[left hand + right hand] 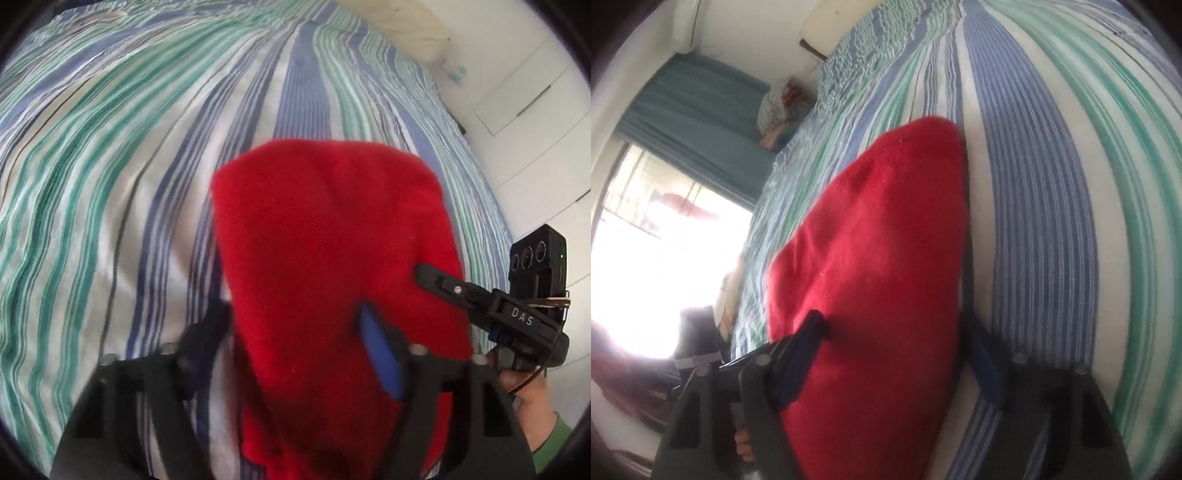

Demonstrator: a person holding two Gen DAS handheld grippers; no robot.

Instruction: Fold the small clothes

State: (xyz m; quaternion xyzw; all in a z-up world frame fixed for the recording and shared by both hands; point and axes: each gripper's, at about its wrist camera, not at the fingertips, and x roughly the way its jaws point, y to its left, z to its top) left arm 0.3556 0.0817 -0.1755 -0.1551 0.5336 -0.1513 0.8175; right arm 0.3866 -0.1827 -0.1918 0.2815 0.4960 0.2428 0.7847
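A red cloth (pixel 332 258) is hanging between the left gripper (pixel 303 332) and right gripper (pixel 424 273), above the striped bedspread (pixel 129 166).

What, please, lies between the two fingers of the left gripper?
The red fleece garment fills the gap between the left gripper fingers, as the left wrist view shows; it hangs over the striped bedsheet.

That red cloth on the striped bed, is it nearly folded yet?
Not finished. The red cloth is held above the striped bedspread by both tools: the right tool grips one edge, the left tool another. No finished fold is visible. It has yet to be laid down flat.
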